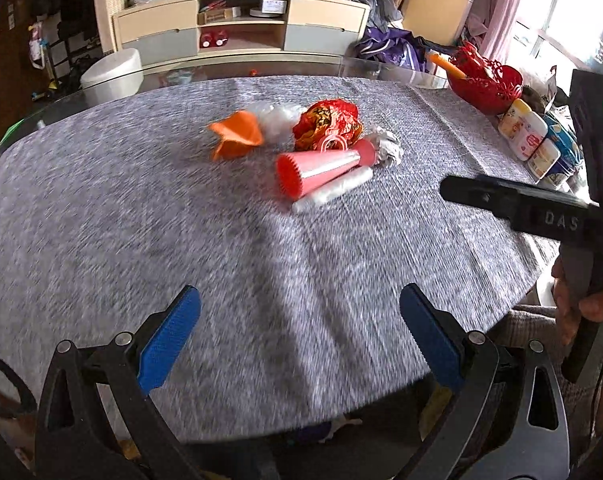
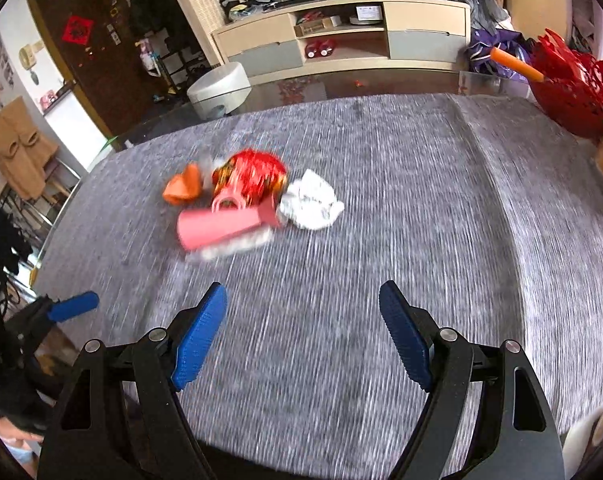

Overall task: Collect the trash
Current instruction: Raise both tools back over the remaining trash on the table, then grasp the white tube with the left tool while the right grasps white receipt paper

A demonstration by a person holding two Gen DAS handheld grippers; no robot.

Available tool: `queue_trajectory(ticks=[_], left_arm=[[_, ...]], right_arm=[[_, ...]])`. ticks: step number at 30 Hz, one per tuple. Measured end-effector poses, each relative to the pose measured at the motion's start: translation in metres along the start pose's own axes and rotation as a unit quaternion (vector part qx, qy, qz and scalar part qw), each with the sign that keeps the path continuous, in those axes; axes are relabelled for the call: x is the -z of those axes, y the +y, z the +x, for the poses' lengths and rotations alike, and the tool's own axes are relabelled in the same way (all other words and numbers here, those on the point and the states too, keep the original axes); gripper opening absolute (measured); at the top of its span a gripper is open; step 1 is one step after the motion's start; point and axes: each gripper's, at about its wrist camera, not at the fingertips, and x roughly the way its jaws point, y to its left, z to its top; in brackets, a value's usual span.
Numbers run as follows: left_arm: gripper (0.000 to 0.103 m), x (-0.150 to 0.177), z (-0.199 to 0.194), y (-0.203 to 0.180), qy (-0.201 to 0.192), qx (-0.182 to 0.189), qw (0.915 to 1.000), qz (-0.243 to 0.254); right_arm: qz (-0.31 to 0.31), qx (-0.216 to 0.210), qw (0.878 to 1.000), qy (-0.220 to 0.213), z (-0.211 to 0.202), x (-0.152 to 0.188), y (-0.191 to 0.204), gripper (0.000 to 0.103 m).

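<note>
Well apart, both grippers' jaws gape — pink cone [image 1: 321, 170] untouched on cloth [image 1: 141, 220].

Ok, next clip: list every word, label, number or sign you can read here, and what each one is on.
"DAS": raised letters on the black body of the right gripper, seen from the left wrist view; it may run on out of sight.
Red diamond sign on the brown door: one dark character, too blurred to read.
Labels on the bottles at the table edge: too small to read.
White label on the shelf unit: unreadable.

A grey cloth [image 1: 141, 220] covers the table, bearing a trash pile [image 1: 321, 148], red basket [image 1: 485, 88] and bottles [image 1: 529, 140].
</note>
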Motion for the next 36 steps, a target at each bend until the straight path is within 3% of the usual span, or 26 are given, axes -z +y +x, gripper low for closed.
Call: queue_trajectory(ticks=[8,19,26,36], left_arm=[[0.082,-0.024,0.033,-0.005,0.015,0.027,0.9995,0.009],[0.075,-0.04,0.062,-0.008,0.018,0.039,0.9988,0.024],[0.048,-0.041,0.063,-0.011,0.023,0.057,0.9975,0.035],[0.047,-0.048,0.071,-0.021,0.016,0.058,0.9973,0.044]], right_arm=[[0.007,-0.014,1.0,0.009,0.032,-0.03,-0.004,0.061],[-0.003,-0.018,1.0,0.018,0.056,-0.04,-0.004,0.052],[-0.002,-0.017,1.0,0.016,0.056,-0.042,-0.007,0.044],[0.003,-0.011,1.0,0.018,0.059,-0.04,-0.017,0.042]])
